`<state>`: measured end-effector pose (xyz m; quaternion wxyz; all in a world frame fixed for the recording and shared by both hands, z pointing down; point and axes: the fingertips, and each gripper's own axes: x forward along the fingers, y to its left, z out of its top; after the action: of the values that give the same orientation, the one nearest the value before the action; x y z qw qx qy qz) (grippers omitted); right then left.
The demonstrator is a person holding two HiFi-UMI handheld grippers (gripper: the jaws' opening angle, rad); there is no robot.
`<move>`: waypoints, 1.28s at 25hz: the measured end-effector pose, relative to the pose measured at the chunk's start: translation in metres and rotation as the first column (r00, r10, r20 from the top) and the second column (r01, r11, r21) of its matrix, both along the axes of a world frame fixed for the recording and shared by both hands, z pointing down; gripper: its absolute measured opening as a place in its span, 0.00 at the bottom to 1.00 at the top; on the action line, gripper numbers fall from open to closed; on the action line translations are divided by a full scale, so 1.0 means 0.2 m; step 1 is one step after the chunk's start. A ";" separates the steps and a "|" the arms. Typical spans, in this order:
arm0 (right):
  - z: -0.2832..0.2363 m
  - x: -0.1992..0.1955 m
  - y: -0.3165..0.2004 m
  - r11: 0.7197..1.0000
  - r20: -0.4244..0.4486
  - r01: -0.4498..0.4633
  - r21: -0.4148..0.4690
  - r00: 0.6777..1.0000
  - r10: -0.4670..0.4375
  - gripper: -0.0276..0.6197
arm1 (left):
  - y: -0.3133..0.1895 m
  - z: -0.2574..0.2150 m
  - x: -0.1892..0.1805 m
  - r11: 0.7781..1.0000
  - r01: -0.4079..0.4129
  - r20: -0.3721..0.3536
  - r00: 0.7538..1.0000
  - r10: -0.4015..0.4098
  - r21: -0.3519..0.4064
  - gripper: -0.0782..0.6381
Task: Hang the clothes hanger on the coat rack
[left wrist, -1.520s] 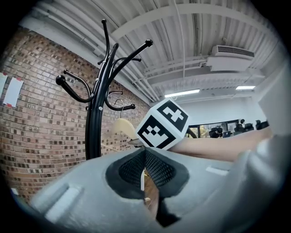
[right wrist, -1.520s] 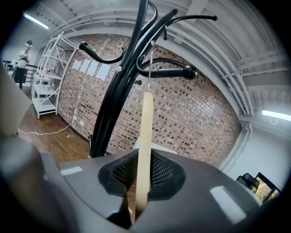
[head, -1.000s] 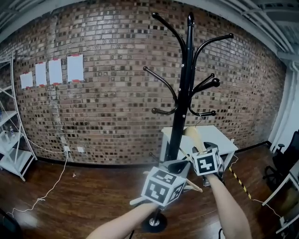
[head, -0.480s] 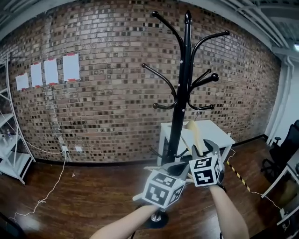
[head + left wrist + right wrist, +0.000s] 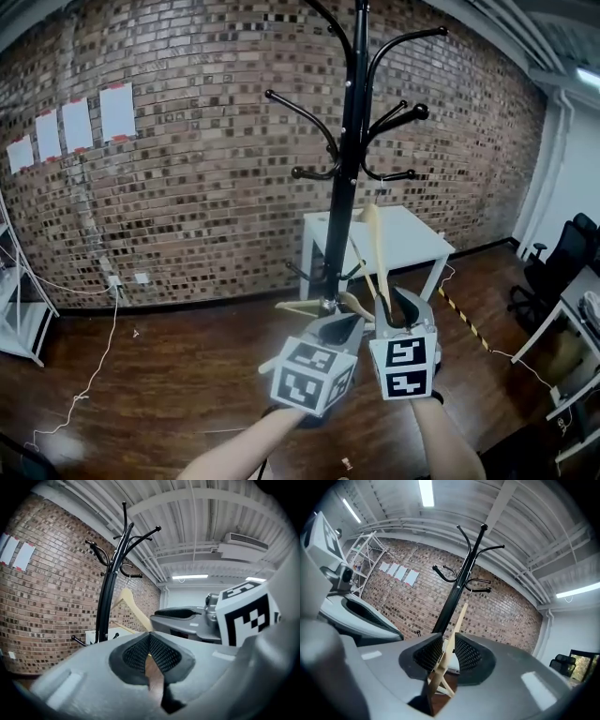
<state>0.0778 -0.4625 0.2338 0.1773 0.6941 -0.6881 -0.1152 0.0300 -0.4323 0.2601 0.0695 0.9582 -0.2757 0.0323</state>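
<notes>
A black coat rack (image 5: 351, 141) stands before the brick wall. A pale wooden hanger (image 5: 374, 246) hangs slanted below its lower right hook (image 5: 392, 175). The hanger's wire hook reaches up to that hook, but I cannot tell whether it rests on it. My left gripper (image 5: 342, 323) is shut, and its pads (image 5: 161, 651) pinch the hanger's lower end (image 5: 132, 607). My right gripper (image 5: 394, 305) straddles the hanger's other arm (image 5: 452, 641). Its jaws are closing, with a gap still showing beside the wood.
A white table (image 5: 412, 239) stands just behind the rack. A white shelf unit (image 5: 14, 314) is at far left and a black office chair (image 5: 553, 272) at far right. A cable (image 5: 94, 375) trails over the wooden floor.
Both grippers have sunk lower in the head view and drawn toward me, the hanger coming with them. The right jaws have narrowed around the hanger's arm.
</notes>
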 end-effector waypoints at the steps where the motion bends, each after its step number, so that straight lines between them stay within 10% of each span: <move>1: 0.02 -0.01 0.03 1.000 0.017 0.003 -0.002 1.000 -0.003 0.17 | 0.02 0.02 0.00 1.000 0.004 0.005 1.000 -0.004 -0.001 0.11; 13: 0.24 -0.09 0.40 0.997 0.206 0.080 0.009 0.975 -0.080 0.05 | 0.25 0.18 -0.06 0.983 0.152 0.061 0.985 -0.159 0.104 0.11; 32: 0.68 -0.16 0.70 0.975 0.359 0.208 -0.077 0.918 -0.168 0.04 | 0.52 0.62 -0.06 0.969 0.245 0.122 0.961 -0.247 0.028 0.11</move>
<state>0.0464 -0.3217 0.3693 0.0792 0.6228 -0.7777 0.0330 0.0173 -0.3288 0.3832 0.0496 0.9131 -0.3965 0.0815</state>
